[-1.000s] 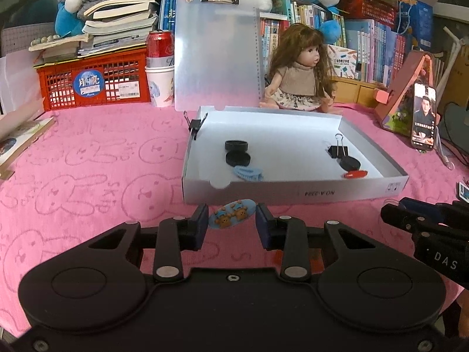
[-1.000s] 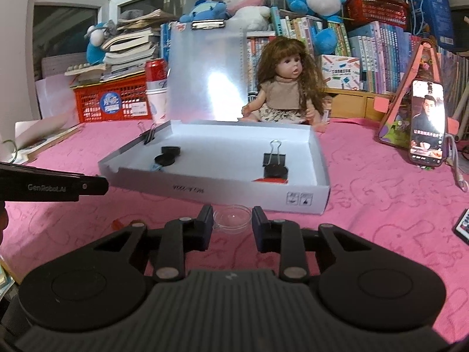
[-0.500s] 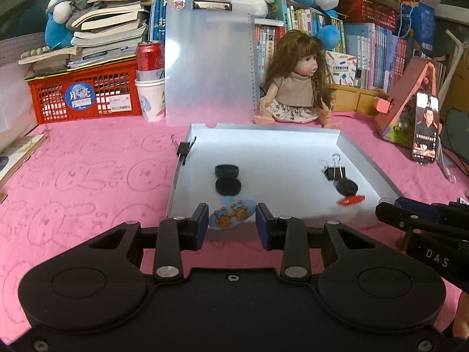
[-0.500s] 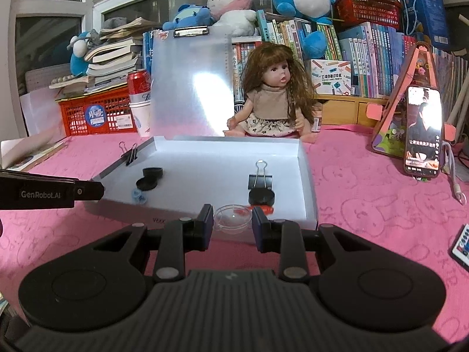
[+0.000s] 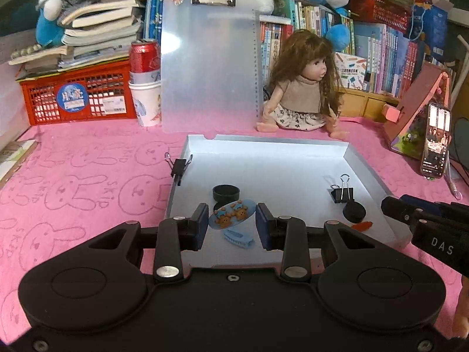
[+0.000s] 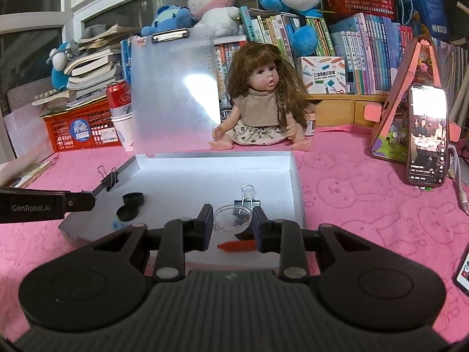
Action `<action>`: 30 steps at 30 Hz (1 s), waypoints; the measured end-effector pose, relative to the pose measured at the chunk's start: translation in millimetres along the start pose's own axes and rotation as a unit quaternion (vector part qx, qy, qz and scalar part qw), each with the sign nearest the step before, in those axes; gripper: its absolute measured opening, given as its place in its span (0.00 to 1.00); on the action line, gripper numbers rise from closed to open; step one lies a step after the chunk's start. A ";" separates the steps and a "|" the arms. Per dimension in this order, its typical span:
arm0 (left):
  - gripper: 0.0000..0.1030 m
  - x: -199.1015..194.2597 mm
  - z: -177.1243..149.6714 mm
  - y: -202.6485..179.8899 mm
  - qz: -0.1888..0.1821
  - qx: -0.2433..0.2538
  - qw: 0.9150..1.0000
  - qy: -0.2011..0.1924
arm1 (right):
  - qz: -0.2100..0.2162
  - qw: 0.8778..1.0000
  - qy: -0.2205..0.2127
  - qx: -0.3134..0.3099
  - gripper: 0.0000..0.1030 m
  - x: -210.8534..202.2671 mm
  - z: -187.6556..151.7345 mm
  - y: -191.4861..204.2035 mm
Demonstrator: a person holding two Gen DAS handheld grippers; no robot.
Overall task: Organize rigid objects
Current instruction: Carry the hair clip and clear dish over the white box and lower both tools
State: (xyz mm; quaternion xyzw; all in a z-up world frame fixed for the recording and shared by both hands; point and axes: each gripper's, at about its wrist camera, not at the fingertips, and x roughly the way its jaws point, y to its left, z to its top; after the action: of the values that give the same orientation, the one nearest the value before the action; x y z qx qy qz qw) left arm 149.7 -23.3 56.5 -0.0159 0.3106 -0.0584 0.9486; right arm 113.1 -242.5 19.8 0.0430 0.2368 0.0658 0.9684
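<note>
While both grippers hover over the white tray's near edge, each carries 1 small item in for sorting.

The pink cloth [image 5: 73, 182] fills the table, and the white tray [image 5: 263, 143] sits at its middle, nearer in both views than a second ago, when the held items hung short of its near wall. Now the left gripper [image 5: 232, 223] is clamped narrow on the blue oval clip [image 5: 231, 214] printed with 2 bears, above the tray floor at near left, just this side of 2 black caps [image 5: 225, 192] and over a pale blue hair clip [image 5: 237, 237]. The right gripper [image 6: 233, 223] pinches the clear round dish [image 6: 233, 218] above the near right floor, close to a binder clip [image 6: 247, 198] and a red piece [image 6: 237, 245]. I judge both items ready for release inside the tray.
</note>
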 end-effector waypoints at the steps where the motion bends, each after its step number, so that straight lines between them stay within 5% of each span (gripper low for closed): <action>1: 0.32 4.0 2.9 0.4 -0.005 -0.002 1.000 0.008 | 0.000 1.000 0.002 0.001 0.32 1.8 2.0 -0.6; 19: 0.32 67.5 54.6 6.5 -0.018 -0.034 0.998 0.057 | 0.012 0.997 0.048 0.064 0.32 68.8 53.9 -25.2; 30: 0.32 111.2 62.3 10.9 -0.009 -0.049 0.996 0.073 | 0.009 0.991 0.101 0.088 0.32 119.2 56.2 -28.1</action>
State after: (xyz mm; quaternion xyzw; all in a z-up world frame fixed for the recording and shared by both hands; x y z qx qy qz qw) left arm 276.6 -26.3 40.7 -0.0610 0.3814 -0.0527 0.9209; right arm 247.1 -255.5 12.3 0.1231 0.3380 0.0571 0.9313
